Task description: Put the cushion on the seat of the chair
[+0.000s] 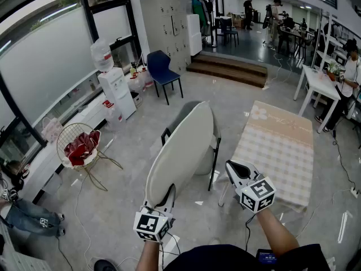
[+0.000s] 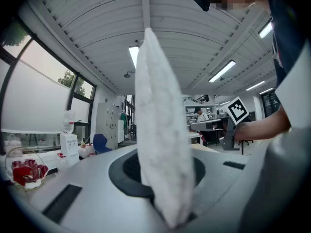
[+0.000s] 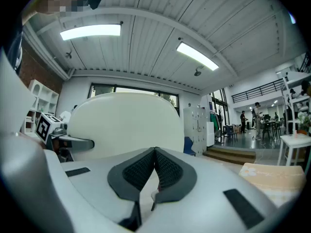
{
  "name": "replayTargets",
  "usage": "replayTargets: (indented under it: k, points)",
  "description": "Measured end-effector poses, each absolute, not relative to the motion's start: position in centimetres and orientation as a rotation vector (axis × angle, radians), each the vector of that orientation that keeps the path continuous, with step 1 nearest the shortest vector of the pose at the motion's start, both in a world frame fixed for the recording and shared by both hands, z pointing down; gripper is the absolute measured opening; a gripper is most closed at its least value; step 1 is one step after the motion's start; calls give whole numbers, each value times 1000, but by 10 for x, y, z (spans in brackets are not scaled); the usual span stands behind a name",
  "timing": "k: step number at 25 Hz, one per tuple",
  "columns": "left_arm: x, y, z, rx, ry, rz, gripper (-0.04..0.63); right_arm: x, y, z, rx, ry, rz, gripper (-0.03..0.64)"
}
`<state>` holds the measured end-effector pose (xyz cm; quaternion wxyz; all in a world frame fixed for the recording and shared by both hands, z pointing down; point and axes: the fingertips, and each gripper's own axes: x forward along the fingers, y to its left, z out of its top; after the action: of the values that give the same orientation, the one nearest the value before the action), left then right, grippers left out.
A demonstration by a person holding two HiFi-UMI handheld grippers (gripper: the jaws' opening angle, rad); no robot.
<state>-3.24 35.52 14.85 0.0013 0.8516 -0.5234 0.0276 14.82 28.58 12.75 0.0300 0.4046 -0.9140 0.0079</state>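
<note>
Grey polished floor (image 1: 113, 196), open workroom, windows from 9 to 11 o'clock.
Table (image 1: 276, 151): checked cloth, at 3 o'clock.
Cushion (image 1: 183, 151): white, oval, held upright on edge at centre, hiding most of the chair.
Chair (image 1: 183, 113): grey, dark frame, just behind cushion toward 12 o'clock; seat not yet covered.
Handling, as judged: carry forward, tip flat over the seat, centre before release. The single low pinch may let it flop.
Wire basket (image 1: 79, 145): red contents, at 9 o'clock.
Left gripper (image 1: 165, 199): jaws pinching cushion's bottom edge, at 6 o'clock.
Right gripper (image 1: 232, 167): jaws pressed together, empty, at 4 o'clock beside cushion.
</note>
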Motion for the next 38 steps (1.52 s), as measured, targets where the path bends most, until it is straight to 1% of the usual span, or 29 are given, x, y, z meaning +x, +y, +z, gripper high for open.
replayTargets:
  k: [8, 23, 32, 38]
  points:
    - [-22, 353, 153, 2667, -1667, 83, 55, 153, 286, 136, 1228, -2795, -65, 18]
    - [7, 335, 163, 2634, -1721, 100, 55, 177, 261, 150, 1168, -2832, -43, 18]
    - [14, 324, 170, 2594, -1756, 117, 55, 182, 247, 152, 1129, -2845, -30, 18]
    - [3, 317, 170, 2578, -1774, 122, 55, 168, 238, 151, 1100, -2850, -30, 18]
